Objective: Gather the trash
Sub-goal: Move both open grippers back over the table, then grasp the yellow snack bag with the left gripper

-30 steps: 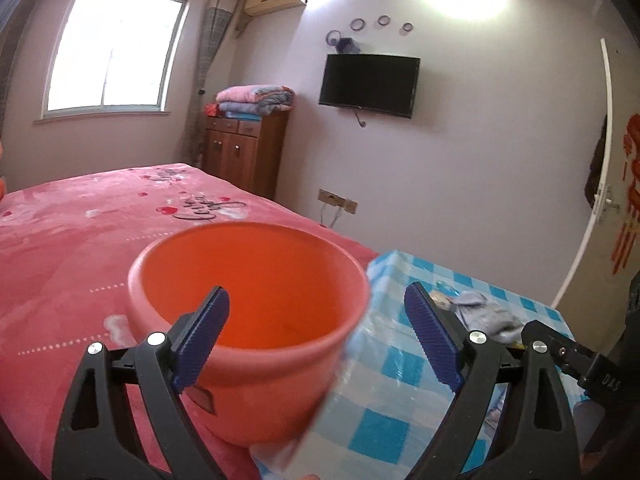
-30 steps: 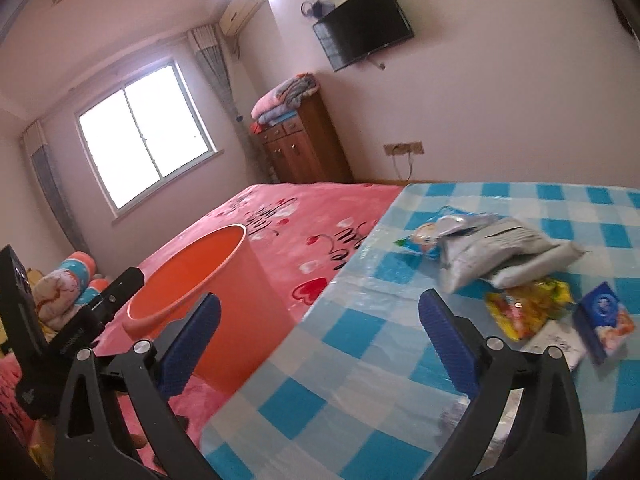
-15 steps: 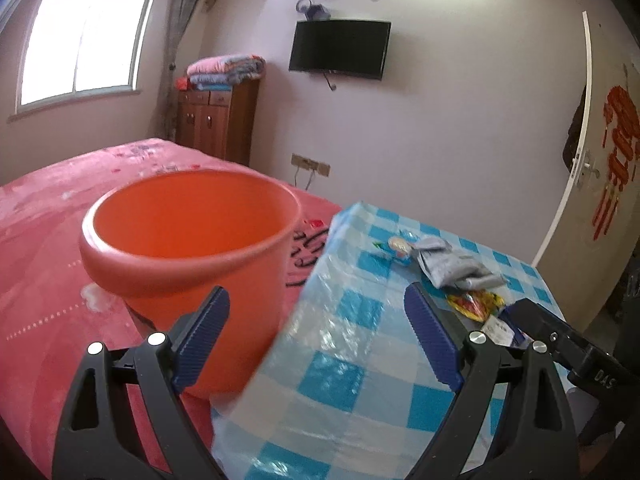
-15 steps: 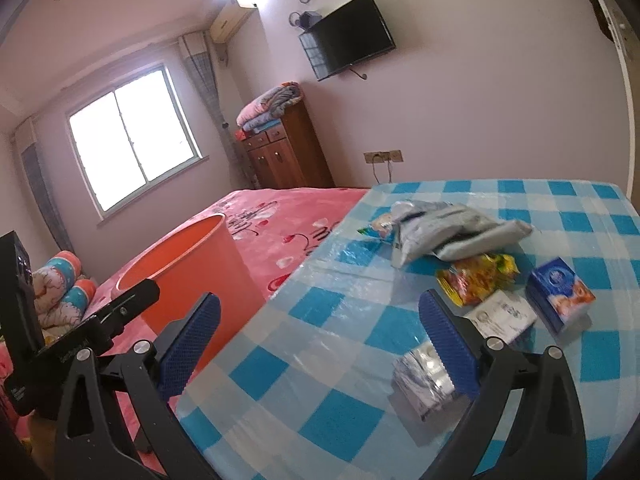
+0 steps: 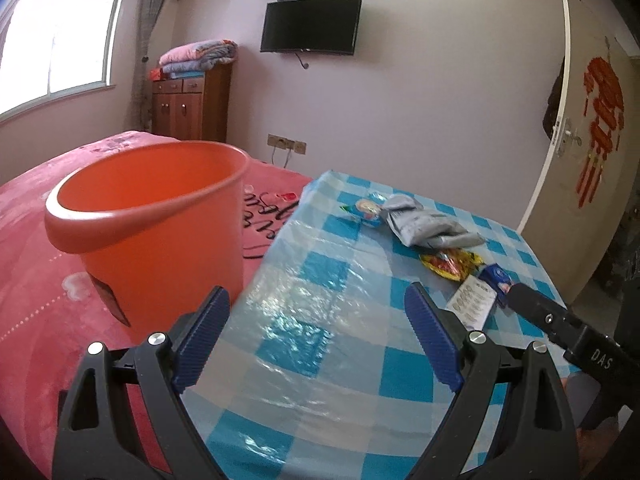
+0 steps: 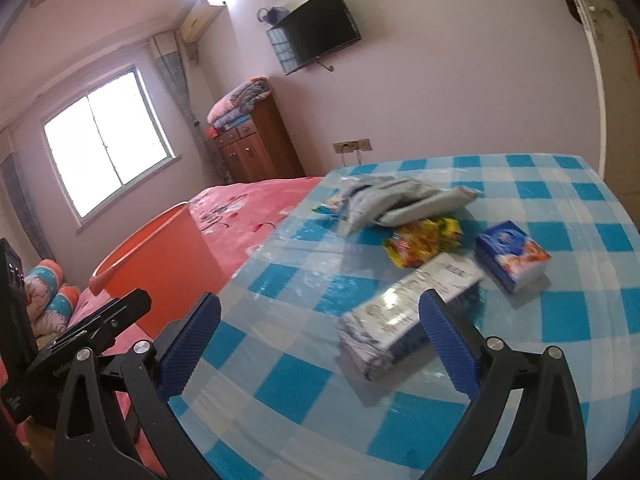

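Note:
An orange bin [image 5: 156, 216] [image 6: 160, 256] stands on the pink bed beside a table with a blue-and-white checked cloth [image 5: 320, 320] [image 6: 560, 320]. On the cloth lie a grey crumpled bag [image 5: 428, 226] [image 6: 396, 200], a small colourful wrapper [image 5: 366, 208], a yellow-red snack packet [image 5: 452, 262] [image 6: 424, 240], a blue tissue pack [image 5: 496, 278] [image 6: 512, 254] and a white printed packet [image 5: 472, 304] [image 6: 408, 312]. My left gripper [image 5: 316, 340] is open over the table's near left edge, just right of the bin. My right gripper [image 6: 320, 348] is open, its right finger just in front of the white packet.
A pink bed [image 5: 36, 280] fills the left side. A wooden cabinet [image 5: 192, 104] with folded blankets stands by the window, a wall television [image 5: 312, 26] hangs above. A door [image 5: 592, 160] lies at the far right. Rolled cushions [image 6: 48, 292] sit on the bed.
Both grippers swung right and dipped, away from the bin toward the table. The bin shifted left in the views, and the trash on the cloth came closer and larger.

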